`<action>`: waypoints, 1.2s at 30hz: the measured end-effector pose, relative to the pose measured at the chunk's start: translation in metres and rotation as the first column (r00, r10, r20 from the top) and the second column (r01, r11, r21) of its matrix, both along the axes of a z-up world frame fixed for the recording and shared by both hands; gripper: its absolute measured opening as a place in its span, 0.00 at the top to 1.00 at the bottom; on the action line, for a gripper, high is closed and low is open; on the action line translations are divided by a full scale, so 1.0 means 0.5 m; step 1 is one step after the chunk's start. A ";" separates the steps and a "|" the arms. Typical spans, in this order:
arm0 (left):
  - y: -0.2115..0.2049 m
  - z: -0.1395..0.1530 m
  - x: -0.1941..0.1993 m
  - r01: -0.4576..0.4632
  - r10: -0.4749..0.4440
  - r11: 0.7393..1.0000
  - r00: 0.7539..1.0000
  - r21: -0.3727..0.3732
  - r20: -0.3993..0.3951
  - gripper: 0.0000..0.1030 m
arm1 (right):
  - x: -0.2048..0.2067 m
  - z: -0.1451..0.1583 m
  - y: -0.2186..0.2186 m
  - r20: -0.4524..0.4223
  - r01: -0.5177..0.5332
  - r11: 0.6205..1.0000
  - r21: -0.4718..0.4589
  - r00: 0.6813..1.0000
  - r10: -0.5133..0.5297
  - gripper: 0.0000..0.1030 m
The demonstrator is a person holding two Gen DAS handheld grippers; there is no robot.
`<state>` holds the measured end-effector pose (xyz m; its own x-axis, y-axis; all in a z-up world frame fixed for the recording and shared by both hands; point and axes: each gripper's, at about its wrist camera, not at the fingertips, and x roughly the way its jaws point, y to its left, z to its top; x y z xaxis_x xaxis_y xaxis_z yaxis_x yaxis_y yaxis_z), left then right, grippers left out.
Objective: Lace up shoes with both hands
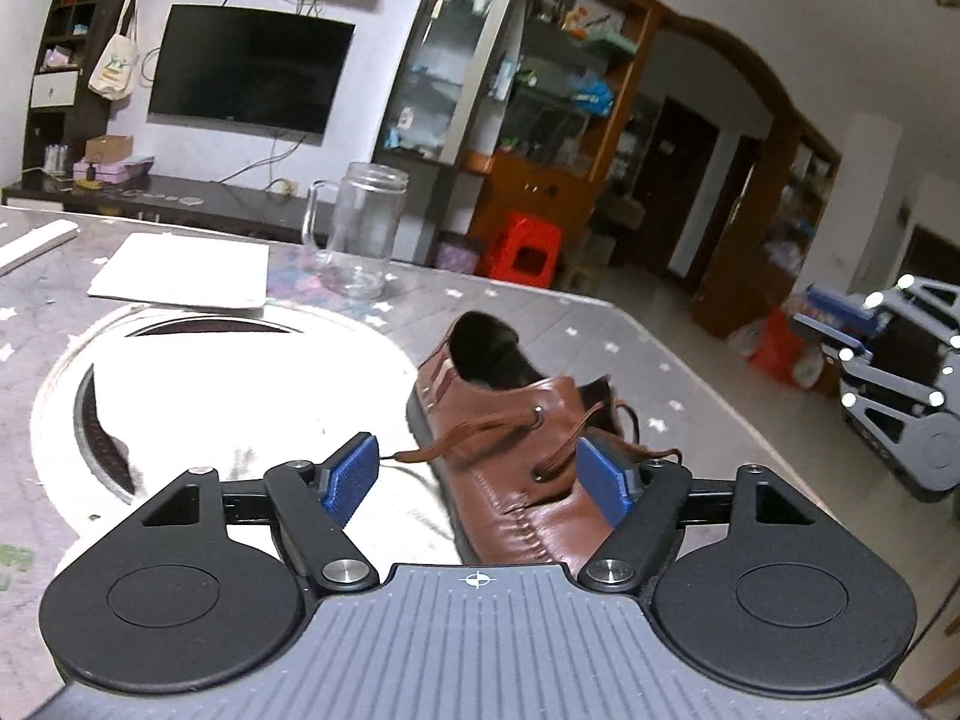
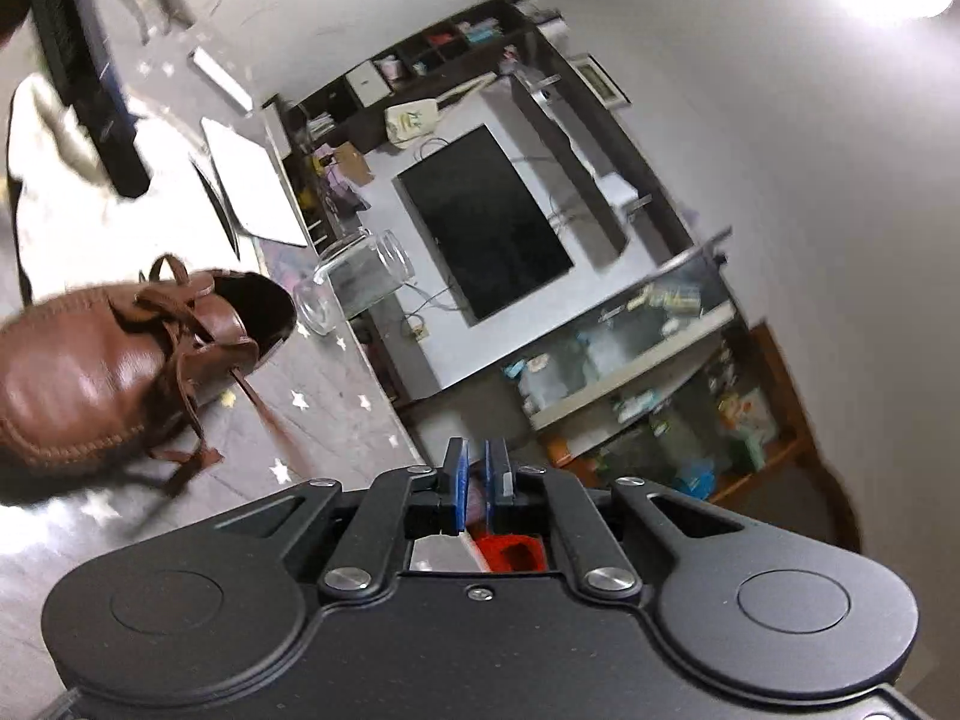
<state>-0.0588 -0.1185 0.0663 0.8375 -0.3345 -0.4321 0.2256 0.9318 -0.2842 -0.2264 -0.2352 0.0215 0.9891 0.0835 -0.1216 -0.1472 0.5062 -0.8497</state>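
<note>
A brown leather shoe [image 1: 510, 480] lies on the table with its opening facing away, partly on a white cloth [image 1: 240, 402]. Its brown laces [image 1: 480, 429] run through the eyelets, and one loose end points at the left blue pad [image 1: 354, 474]. My left gripper [image 1: 480, 474] stands wide open around the shoe's front, and the pads do not press on it. In the right wrist view the shoe [image 2: 108, 372] is at the left, with lace ends [image 2: 192, 456] hanging loose. My right gripper [image 2: 477, 477] is off to the shoe's right, its jaws a narrow gap apart with nothing between them.
A clear glass mug [image 1: 360, 234] and a white sheet [image 1: 186, 270] stand behind the shoe. The table's edge [image 1: 690, 372] runs close to the right of the shoe. The right gripper's body [image 1: 900, 384] hangs beyond that edge. A red stool [image 1: 528, 252] is on the floor.
</note>
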 end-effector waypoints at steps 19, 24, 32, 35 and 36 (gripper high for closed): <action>-0.027 -0.028 -0.025 -0.046 0.057 0.972 0.998 0.231 -0.041 0.18 | -0.025 -0.040 -0.113 -0.389 0.219 0.774 0.595 0.921 0.038 0.15; -0.032 -0.041 -0.014 -0.054 0.071 0.963 0.996 0.265 -0.054 0.17 | -0.019 -0.052 -0.137 -0.424 0.265 0.746 0.611 0.905 0.026 0.10; -0.013 -0.061 0.001 -0.121 0.151 0.946 0.985 0.299 -0.079 0.17 | 0.017 -0.074 -0.172 -0.457 0.320 0.721 0.615 0.889 -0.005 0.00; -0.008 -0.068 0.003 -0.128 0.161 0.946 0.983 0.299 -0.088 0.17 | 0.027 -0.081 -0.189 -0.474 0.345 0.700 0.626 0.881 -0.010 0.00; -0.006 -0.070 0.004 -0.130 0.163 0.947 0.983 0.295 -0.091 0.17 | 0.030 -0.083 -0.195 -0.479 0.353 0.693 0.629 0.878 -0.012 0.00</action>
